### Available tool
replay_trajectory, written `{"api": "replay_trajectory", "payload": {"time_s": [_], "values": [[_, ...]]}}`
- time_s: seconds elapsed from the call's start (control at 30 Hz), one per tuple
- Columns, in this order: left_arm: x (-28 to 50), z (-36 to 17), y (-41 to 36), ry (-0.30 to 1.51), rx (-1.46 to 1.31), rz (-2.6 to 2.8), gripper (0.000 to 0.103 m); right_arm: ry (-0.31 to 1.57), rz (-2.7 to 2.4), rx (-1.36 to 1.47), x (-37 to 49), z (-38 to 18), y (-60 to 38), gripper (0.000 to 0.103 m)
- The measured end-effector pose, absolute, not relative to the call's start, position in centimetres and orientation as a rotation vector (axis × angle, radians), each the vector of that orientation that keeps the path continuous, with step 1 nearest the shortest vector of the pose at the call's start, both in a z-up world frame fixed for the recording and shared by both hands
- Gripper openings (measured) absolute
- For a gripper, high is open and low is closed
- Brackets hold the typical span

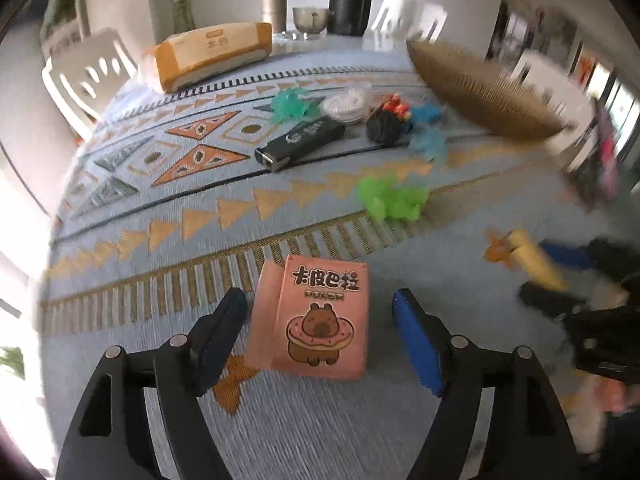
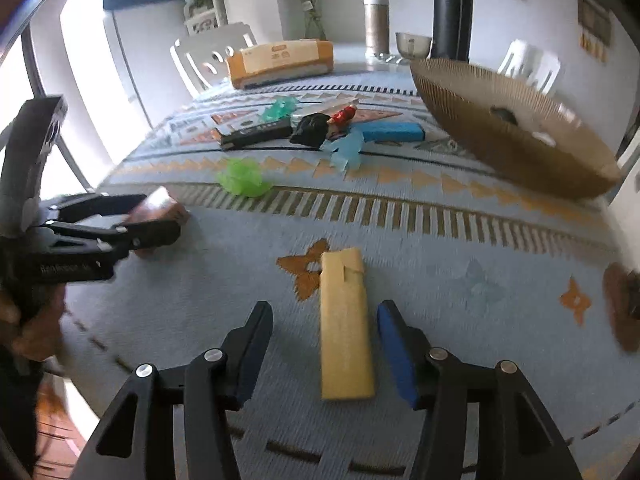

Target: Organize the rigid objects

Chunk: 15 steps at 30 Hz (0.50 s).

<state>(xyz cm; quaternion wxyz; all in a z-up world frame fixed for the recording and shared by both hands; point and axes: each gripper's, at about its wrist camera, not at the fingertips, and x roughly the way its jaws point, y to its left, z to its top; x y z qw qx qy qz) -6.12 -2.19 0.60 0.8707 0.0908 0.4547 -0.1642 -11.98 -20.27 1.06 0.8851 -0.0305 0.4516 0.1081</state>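
Black left gripper (image 1: 320,326) angled down, fingers parted beside pink box (image 1: 320,320), untouched; right gripper (image 2: 324,340) likewise released around yellow lighter (image 2: 346,324). Both laid on patterned cloth (image 1: 160,208); white chairs (image 1: 86,72) behind.

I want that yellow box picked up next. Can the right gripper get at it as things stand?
Probably yes. The right gripper is open and the yellow box lies flat between its fingers, pads not touching, with nothing else crowding it.
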Motion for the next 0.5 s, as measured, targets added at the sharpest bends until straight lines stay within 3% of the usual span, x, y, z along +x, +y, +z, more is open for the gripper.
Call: {"api": "replay_trajectory", "payload": {"time_s": [0.03, 0.07, 0.1, 0.3, 0.5], "values": [[-6.5, 0.7, -2.5, 0.929, 0.207, -0.351, 0.049, 0.935, 0.204, -0.093, -11.9, 1.0, -19.8, 0.048], [-6.9, 1.0, -2.8, 0.914, 0.220, -0.361, 0.037, 0.926, 0.204, -0.105, -12.0, 1.1, -19.5, 0.040], [-7.2, 1.1, -2.9, 0.912, 0.230, -0.365, 0.037, 0.919, 0.208, -0.108, -12.0, 1.1, -19.4, 0.023], [-8.6, 4.1, -4.4, 0.812, 0.262, -0.373, 0.037, 0.882, 0.228, -0.070, -12.8, 1.6, -19.6, 0.023], [-8.2, 12.5, -8.7, 0.604, 0.206, -0.478, 0.037, 0.686, 0.138, 0.029, -12.9, 9.5, -24.4, 0.023]]}}
